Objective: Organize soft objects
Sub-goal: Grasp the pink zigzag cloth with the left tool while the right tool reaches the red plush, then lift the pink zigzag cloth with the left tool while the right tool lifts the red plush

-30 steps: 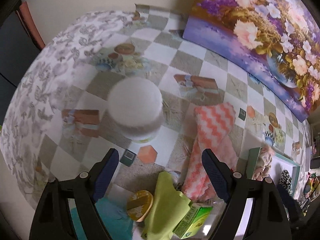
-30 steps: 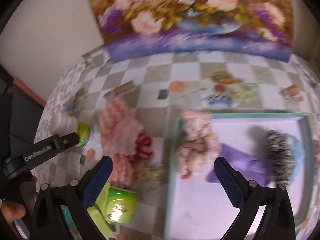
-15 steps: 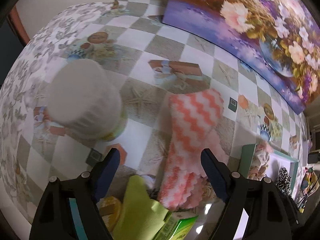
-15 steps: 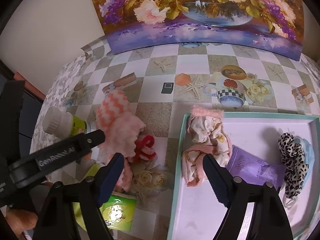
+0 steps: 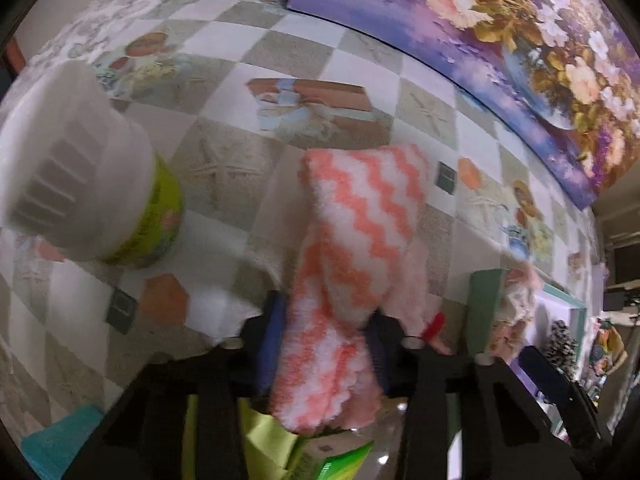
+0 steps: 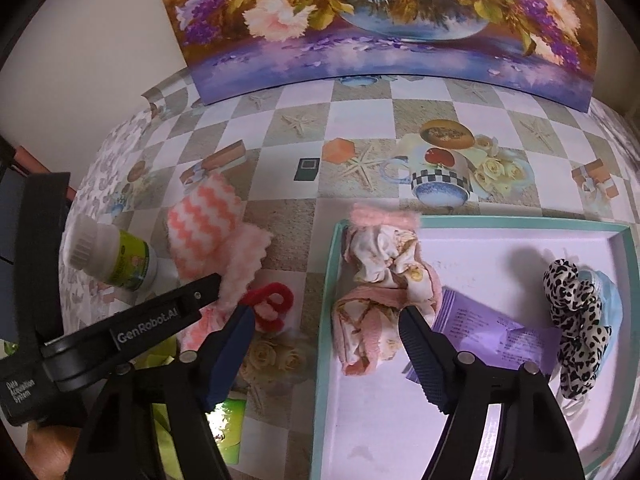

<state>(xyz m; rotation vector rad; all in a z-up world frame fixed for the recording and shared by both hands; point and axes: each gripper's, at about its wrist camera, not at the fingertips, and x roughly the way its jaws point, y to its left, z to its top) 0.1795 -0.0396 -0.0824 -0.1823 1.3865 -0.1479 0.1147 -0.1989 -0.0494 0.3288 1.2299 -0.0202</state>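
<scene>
A fluffy pink and white zigzag cloth (image 5: pixel 352 236) lies on the checkered table, also in the right wrist view (image 6: pixel 204 220). My left gripper (image 5: pixel 326 344) is shut on its near end; it shows from outside in the right wrist view (image 6: pixel 218 282). My right gripper (image 6: pixel 326 356) is open and empty, over the left edge of the teal tray (image 6: pixel 330 280). In the tray lie a pink floral cloth (image 6: pixel 380 280), a purple packet (image 6: pixel 492 328), and a leopard scrunchie (image 6: pixel 576 320) on a blue face mask (image 6: pixel 612 296). A red scrunchie (image 6: pixel 272 304) lies beside the zigzag cloth.
A white-capped bottle with a green label (image 5: pixel 92 184) stands left of the cloth, also in the right wrist view (image 6: pixel 112 256). A green box (image 6: pixel 230 428) and a yellow-green cloth (image 5: pixel 264 440) lie at the near edge. A floral painting (image 6: pixel 380 20) leans at the table's back.
My left gripper moved forward and shut on the zigzag cloth. My right gripper moved closer to the tray's left edge and stayed open.
</scene>
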